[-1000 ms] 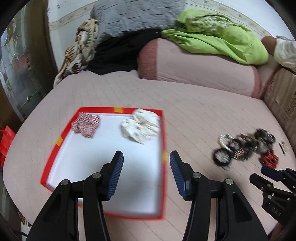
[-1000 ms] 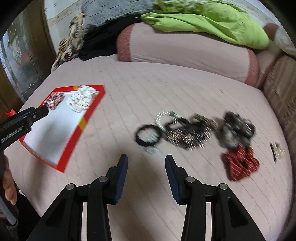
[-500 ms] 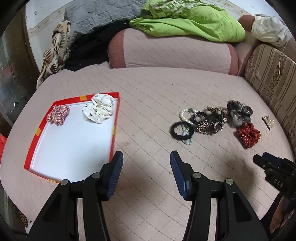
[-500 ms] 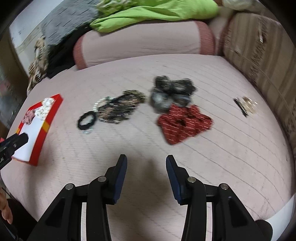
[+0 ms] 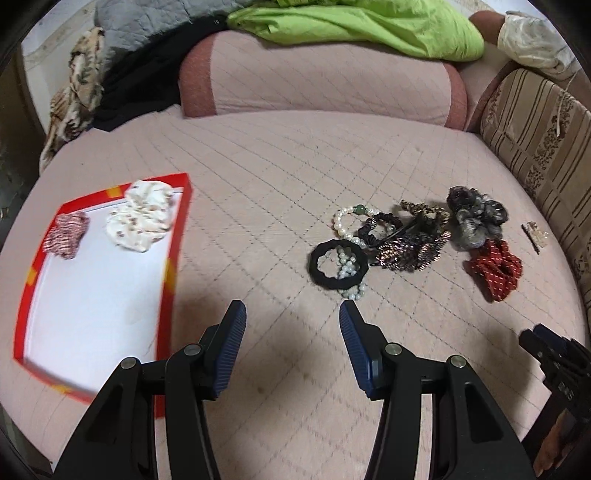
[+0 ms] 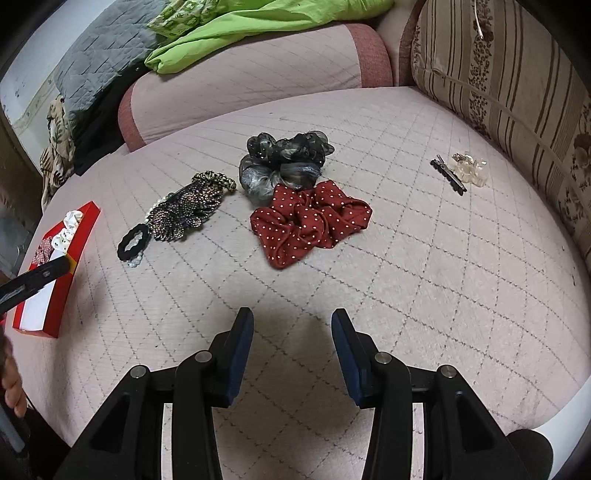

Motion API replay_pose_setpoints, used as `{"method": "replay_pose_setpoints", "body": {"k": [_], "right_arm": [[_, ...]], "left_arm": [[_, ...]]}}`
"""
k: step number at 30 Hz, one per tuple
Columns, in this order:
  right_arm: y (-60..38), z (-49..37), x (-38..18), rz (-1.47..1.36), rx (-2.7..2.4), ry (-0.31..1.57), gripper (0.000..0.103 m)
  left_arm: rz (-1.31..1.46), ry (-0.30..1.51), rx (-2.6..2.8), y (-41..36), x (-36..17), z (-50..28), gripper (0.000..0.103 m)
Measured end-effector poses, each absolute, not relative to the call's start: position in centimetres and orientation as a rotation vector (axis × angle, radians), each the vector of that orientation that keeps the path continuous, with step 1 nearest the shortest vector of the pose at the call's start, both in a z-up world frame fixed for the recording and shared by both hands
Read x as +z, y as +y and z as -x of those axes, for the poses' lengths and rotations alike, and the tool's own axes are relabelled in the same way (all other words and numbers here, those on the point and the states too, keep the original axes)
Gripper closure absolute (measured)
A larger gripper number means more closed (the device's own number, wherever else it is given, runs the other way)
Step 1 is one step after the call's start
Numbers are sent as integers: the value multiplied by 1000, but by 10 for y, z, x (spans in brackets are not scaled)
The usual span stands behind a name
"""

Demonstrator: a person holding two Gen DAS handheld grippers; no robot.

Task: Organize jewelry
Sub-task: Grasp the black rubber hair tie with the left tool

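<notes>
A red-rimmed white tray (image 5: 173,258) lies on the bed at the left, holding a red-checked scrunchie (image 5: 65,233) and a cream scrunchie (image 5: 142,216). To its right lie a black hair tie (image 5: 338,267), pearl bracelets (image 5: 347,221) and a beaded clip (image 5: 410,247). A red dotted scrunchie (image 6: 308,221), a grey-black scrunchie (image 6: 282,162), a black hair pin (image 6: 448,173) and a clear claw clip (image 6: 471,168) lie ahead of my right gripper (image 6: 291,321). My left gripper (image 5: 291,314) is open and empty just short of the black hair tie. The right gripper is open and empty.
A pink bolster (image 5: 321,81) lies across the back of the bed with a green cloth (image 5: 362,26) on it. A striped cushion (image 6: 517,85) stands at the right. Dark and grey clothes (image 5: 144,74) are piled at the back left.
The left gripper has swung right, away from over the tray, toward the jewelry pile. The right gripper has swung right and closer, toward the red and grey scrunchies. Both stayed open.
</notes>
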State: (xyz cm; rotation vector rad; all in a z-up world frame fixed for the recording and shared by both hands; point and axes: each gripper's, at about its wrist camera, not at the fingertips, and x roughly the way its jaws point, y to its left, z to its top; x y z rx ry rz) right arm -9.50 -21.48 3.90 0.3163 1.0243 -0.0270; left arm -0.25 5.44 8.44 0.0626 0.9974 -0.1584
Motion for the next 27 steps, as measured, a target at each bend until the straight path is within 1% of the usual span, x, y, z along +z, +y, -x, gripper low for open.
{"method": "replay_pose_setpoints", "body": {"k": [7, 9, 11, 12, 14, 15, 17, 18, 27], "right_arm": [[-219, 90, 34, -330, -21, 1019, 54], [-220, 88, 34, -329, -22, 1016, 53], [-221, 86, 33, -329, -23, 1017, 53], [-221, 85, 32, -329, -24, 1020, 53], [-222, 83, 30, -330, -27, 1026, 53], [-222, 82, 29, -331, -29, 1028, 53], [-223, 80, 27, -331, -33, 1035, 53], [-223, 80, 25, -331, -35, 1039, 53], [-228, 79, 24, -341, -42, 1028, 53]], "left_arm": [[-19, 1034, -187, 44, 61, -43, 52], [-27, 1051, -192, 40, 53, -54, 54], [-32, 1078, -198, 38, 42, -63, 66], [-28, 1096, -206, 38, 37, -68, 69], [-27, 1118, -213, 36, 28, -74, 79], [-37, 1115, -208, 36, 26, -75, 81], [-54, 1103, -198, 37, 26, -75, 92], [-51, 1104, -191, 40, 26, -76, 95], [-20, 1113, -126, 84, 30, -50, 97]]}}
